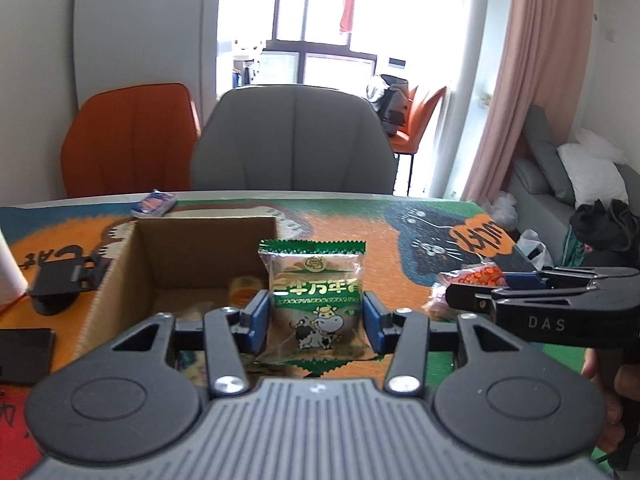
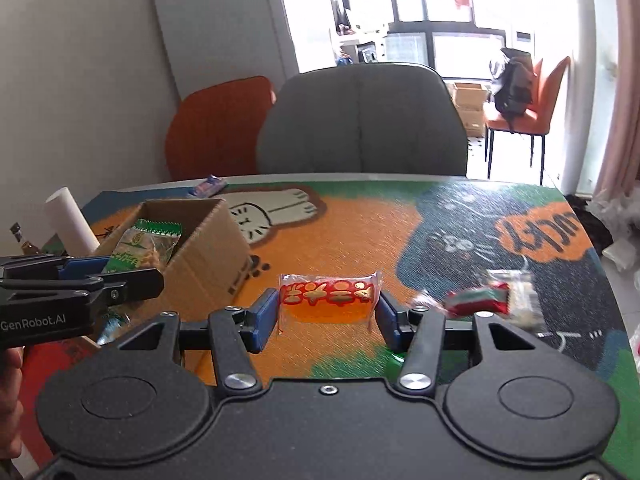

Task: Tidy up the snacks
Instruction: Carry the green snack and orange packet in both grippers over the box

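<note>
Left claw (image 1: pixel 316 320) pinches a green cow packet (image 1: pixel 316 300), right claw (image 2: pixel 328 312) an orange packet (image 2: pixel 327 298)

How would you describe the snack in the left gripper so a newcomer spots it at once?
Start at the open cardboard box on the cartoon-cat table mat. Beside its right wall, the left gripper holds a green snack packet upright. Its zigzag-edged green wrapper with a cartoon cow sets it apart from the red-printed clear packet in the right gripper.
</note>
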The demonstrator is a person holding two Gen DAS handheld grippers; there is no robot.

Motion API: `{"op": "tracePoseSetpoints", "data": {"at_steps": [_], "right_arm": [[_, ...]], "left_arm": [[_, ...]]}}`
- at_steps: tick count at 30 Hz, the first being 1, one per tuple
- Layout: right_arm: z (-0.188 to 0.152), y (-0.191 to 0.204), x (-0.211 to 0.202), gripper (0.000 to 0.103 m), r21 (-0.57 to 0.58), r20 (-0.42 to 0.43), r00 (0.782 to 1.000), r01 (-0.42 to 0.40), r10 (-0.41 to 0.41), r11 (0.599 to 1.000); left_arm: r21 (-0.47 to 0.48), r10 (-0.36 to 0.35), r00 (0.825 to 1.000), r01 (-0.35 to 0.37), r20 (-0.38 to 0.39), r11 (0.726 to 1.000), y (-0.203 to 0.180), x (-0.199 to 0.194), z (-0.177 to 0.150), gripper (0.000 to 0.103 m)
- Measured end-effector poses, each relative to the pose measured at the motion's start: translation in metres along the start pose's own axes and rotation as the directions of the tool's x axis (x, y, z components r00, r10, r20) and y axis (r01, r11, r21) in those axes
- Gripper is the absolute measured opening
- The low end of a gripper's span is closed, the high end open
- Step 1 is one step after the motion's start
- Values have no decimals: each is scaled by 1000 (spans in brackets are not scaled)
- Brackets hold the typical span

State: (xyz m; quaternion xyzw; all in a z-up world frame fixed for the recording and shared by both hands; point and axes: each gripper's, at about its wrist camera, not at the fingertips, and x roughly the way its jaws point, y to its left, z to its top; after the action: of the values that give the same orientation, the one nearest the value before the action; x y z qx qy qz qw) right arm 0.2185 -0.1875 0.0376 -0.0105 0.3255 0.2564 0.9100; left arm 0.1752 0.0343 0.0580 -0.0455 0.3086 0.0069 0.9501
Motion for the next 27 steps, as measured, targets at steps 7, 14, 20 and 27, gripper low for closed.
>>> {"op": "tracePoseSetpoints", "data": {"at_steps": [7,14,20,27], "right_arm": [[9,20,6,50,-32,7,1000,-22,23,999],[17,38,10,50,-55,9,999,-53,53,997],[24,56,13,50,-78,10,997,-77,78,994],[32,78,16,50,-110,12,994,-108,110,988]], "left_arm": [[-32,40,999,-40,7,999,24,-4,2,47],[-75,45,999,-47,-22,996,46,-7,-2,48],[-112,0,999,-6,-52,994,55,-5,-8,53],[-164,40,998,-46,-43,985,79,-12,-12,57]]}}
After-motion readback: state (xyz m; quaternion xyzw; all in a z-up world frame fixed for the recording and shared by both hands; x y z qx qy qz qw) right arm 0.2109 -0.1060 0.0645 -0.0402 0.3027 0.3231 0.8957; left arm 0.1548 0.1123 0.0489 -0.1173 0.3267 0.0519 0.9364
